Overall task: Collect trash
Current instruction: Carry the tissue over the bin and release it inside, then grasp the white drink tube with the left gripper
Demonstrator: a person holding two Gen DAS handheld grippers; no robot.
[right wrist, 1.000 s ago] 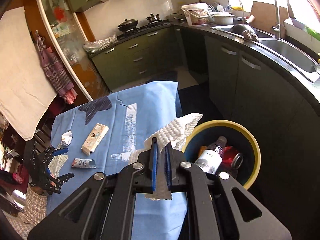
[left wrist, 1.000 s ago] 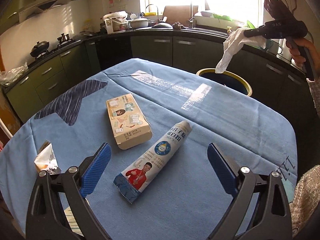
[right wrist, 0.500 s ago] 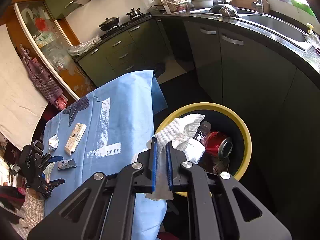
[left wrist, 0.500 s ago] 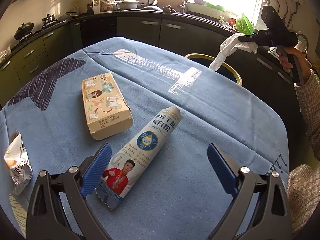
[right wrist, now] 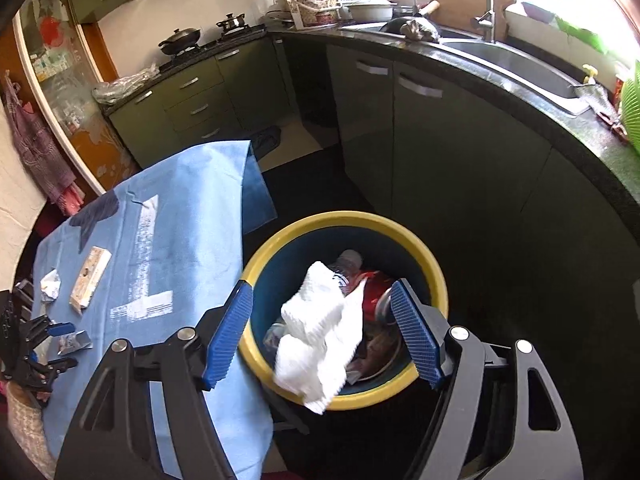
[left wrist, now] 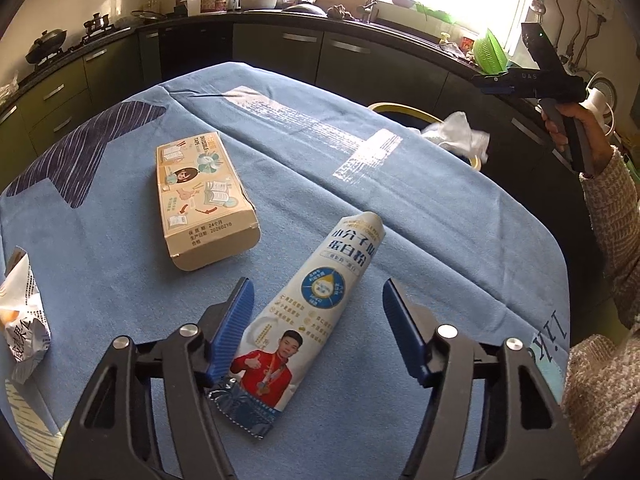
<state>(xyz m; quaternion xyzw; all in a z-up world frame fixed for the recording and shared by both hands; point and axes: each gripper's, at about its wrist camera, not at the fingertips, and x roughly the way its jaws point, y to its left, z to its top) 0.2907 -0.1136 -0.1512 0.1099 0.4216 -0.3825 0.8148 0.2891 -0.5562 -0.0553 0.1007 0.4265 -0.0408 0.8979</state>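
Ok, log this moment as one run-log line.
right gripper: jaws just opened, paper towel dropping into bin | left gripper: jaws closing around pouch, right pad not touching | table: box, wrapper

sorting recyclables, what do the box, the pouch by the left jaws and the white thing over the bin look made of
Box: looks like thin cardboard, matte, with crisp folded edges and printed panels.
Pouch: probably plastic or foil laminate, glossy, with a serrated sealed end.
White thing: seems a paper towel, soft, with an embossed ribbed texture and limp folds; cloth can't be ruled out.
Bin: likely smooth moulded plastic, with a yellow rim.
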